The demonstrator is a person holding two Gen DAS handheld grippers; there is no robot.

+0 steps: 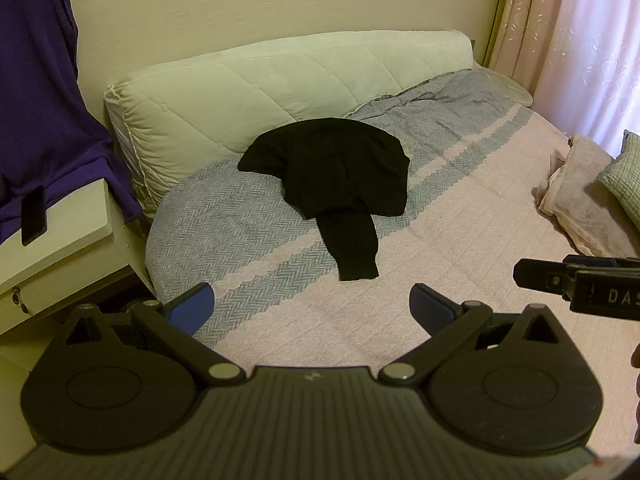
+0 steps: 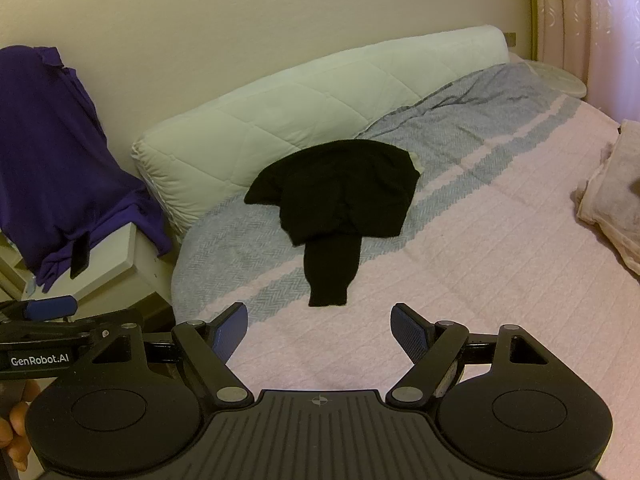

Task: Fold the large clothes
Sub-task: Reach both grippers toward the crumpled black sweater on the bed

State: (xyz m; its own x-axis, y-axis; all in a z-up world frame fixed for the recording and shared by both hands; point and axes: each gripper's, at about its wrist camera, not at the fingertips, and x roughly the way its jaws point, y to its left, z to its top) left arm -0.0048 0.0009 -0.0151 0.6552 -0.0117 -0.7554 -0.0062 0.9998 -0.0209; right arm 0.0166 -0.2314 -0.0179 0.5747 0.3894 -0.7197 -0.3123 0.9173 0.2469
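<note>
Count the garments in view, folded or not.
2. A black sweater lies bunched on the bed, below the quilted bolster; a purple garment hangs over the nightstand. The pinkish pile may hide more.

Garment (image 1: 336, 176) on bed (image 1: 460, 240), before pillow (image 1: 248, 96); nightstand (image 1: 60, 248) left of bed.

Cream wall (image 2: 280, 20) behind bed (image 2: 500, 240), pink curtains (image 1: 580, 40) right.

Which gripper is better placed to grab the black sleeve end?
Right, marginally. The sleeve end lies almost centred ahead of the open right gripper; it sits slightly right of the open left gripper.
</note>
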